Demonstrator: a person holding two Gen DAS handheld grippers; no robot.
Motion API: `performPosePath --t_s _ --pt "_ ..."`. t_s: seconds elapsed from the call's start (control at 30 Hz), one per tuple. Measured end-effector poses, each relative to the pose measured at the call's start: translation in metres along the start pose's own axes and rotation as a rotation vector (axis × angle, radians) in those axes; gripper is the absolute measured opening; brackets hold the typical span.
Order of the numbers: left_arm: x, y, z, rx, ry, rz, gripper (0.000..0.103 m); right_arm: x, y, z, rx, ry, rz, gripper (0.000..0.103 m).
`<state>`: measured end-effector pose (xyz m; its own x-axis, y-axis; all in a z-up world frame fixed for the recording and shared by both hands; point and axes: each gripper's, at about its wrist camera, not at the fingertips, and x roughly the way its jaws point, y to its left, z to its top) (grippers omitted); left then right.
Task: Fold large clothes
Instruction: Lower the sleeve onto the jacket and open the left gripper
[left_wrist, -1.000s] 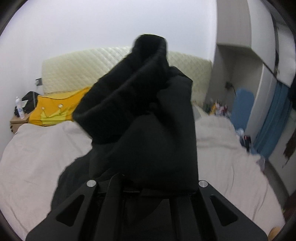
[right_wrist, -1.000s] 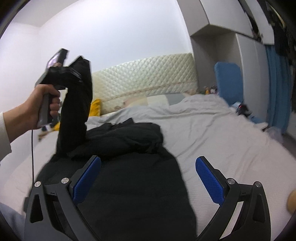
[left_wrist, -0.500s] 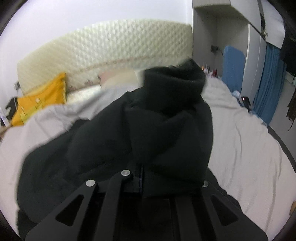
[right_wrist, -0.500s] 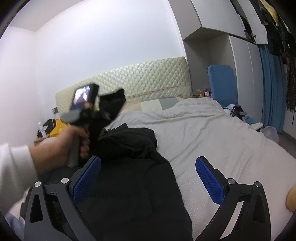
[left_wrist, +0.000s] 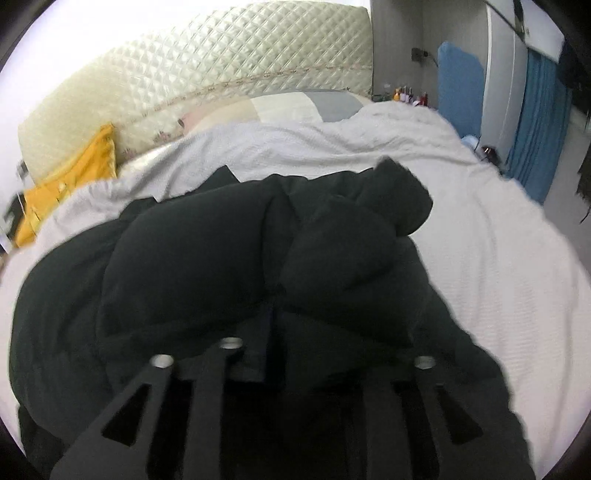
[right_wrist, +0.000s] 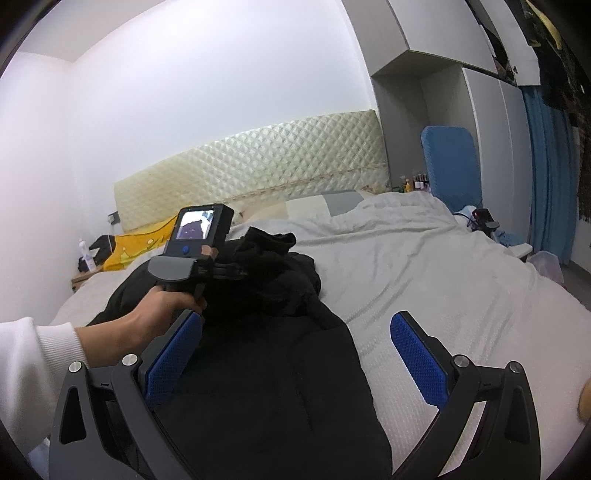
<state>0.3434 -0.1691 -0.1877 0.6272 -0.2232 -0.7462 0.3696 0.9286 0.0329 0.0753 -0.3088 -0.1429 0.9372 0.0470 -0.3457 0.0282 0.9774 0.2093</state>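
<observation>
The left gripper (right_wrist: 236, 271), lowered from mid-air, had just been opening over the bunched black padded jacket (left_wrist: 258, 266); the right gripper (right_wrist: 295, 354) gaped empty, with bare white bedspread (right_wrist: 461, 295) beside.

A bed (right_wrist: 424, 295) fills the middle and right of the right wrist view. A jacket (right_wrist: 266, 369) lies on it at centre and lower left, its upper part bunched in a heap. A headboard (right_wrist: 258, 166) stands behind the bed. A cushion (right_wrist: 133, 247) lies at its left end, a chair (right_wrist: 450, 162) at the right edge.
</observation>
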Motion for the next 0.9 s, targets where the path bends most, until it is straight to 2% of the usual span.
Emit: performPosePath --t_s 0.03,0.07,0.1,0.2,0.3,0.43,0.53,0.63,0.73,0.83,0.9 --pt "-0.002 0.002 -0.002 -0.004 0.012 -0.026 0.073 0.000 0.002 0.000 -0.006 -0.003 -0.004 0.103" --pt "-0.009 -0.001 -0.004 0.014 0.001 -0.023 0.083 0.001 0.005 0.004 -0.024 -0.013 -0.012 0.103" --pt "-0.017 -0.004 -0.006 0.035 -0.023 -0.010 0.087 0.002 0.007 0.008 -0.034 -0.024 -0.018 0.103" --pt "-0.043 -0.004 -0.007 0.030 -0.063 -0.045 0.088 0.006 0.011 0.025 -0.053 -0.045 0.007 0.103" --pt "-0.075 0.010 -0.005 0.002 -0.129 -0.045 0.088 0.013 0.017 0.045 -0.085 -0.054 0.039 0.103" --pt "-0.116 0.042 0.000 -0.019 -0.213 0.000 0.088 0.032 0.032 0.083 -0.092 -0.045 0.089 0.103" --pt "-0.129 0.078 0.005 -0.059 -0.249 0.047 0.088 0.054 0.049 0.111 -0.099 -0.030 0.131 0.103" --pt "-0.129 0.119 0.007 -0.132 -0.248 0.085 0.088 0.094 0.073 0.131 -0.101 0.010 0.197 0.103" --pt "-0.119 0.166 0.005 -0.231 -0.231 0.114 0.088 0.142 0.085 0.134 -0.078 0.063 0.228 0.103" --pt "-0.099 0.195 -0.001 -0.249 -0.207 0.139 0.088 0.192 0.091 0.123 -0.068 0.126 0.238 0.099" --pt "-0.084 0.205 -0.008 -0.239 -0.190 0.160 0.088 0.231 0.090 0.104 -0.094 0.185 0.203 0.090"
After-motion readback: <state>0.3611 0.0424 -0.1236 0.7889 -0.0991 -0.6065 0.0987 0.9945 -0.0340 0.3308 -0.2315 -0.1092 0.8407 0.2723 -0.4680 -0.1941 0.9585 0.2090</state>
